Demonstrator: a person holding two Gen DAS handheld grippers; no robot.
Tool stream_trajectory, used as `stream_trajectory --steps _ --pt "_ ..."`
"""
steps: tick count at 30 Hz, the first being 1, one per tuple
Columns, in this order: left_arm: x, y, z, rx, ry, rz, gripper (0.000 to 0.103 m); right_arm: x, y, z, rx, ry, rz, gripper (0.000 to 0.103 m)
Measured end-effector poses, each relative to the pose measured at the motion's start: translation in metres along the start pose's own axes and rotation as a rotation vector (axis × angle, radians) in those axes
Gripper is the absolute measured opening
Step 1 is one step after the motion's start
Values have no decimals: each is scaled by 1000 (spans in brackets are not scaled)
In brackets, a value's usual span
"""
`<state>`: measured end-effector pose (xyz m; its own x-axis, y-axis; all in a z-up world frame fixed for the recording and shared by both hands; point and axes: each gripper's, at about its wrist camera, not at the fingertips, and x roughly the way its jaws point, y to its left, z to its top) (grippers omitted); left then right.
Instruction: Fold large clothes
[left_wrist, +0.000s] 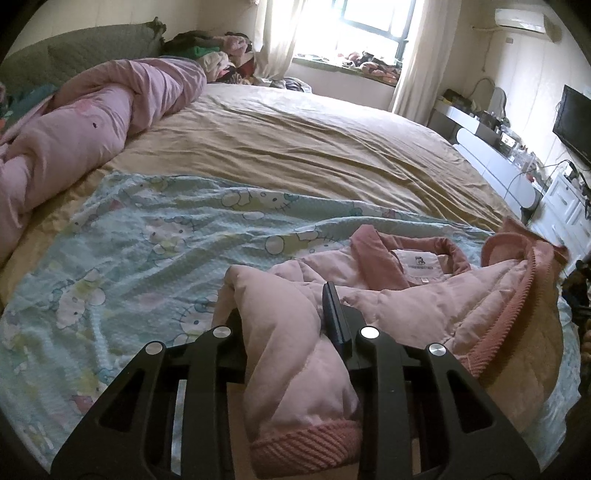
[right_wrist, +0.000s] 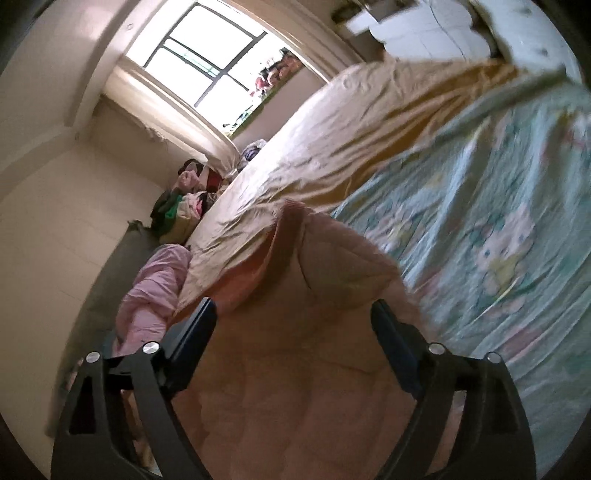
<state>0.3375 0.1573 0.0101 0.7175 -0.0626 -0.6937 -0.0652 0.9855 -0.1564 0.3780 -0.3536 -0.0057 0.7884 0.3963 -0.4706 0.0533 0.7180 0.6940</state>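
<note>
Currently the pink jacket lies on the blue blanket at the near right of the bed. Left gripper: fingers narrow, clamped on a jacket sleeve. Right gripper: fingers spread wide, jacket fabric between them, not pinched.

We see the jacket lying on the blanket on the bed, duvet at ten o'clock, window at twelve.
</note>
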Motion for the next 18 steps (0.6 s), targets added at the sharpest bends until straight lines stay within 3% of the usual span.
stream_trajectory --steps 7,10,15,18 --pt "2 0 0 -9 -2 -5 26 -12 -11 -13 -135 -45 -185 93" --pt "-1 -3 -1 -21 -17 -31 37 1 -14 -22 -208 -1 -269 93" --pt "-16 -9 0 -12 -58 -31 71 25 -14 -39 -273 67 -320 93" --pt "-33 -10 5 -7 -108 -26 77 34 -12 -47 -297 86 -327 93"
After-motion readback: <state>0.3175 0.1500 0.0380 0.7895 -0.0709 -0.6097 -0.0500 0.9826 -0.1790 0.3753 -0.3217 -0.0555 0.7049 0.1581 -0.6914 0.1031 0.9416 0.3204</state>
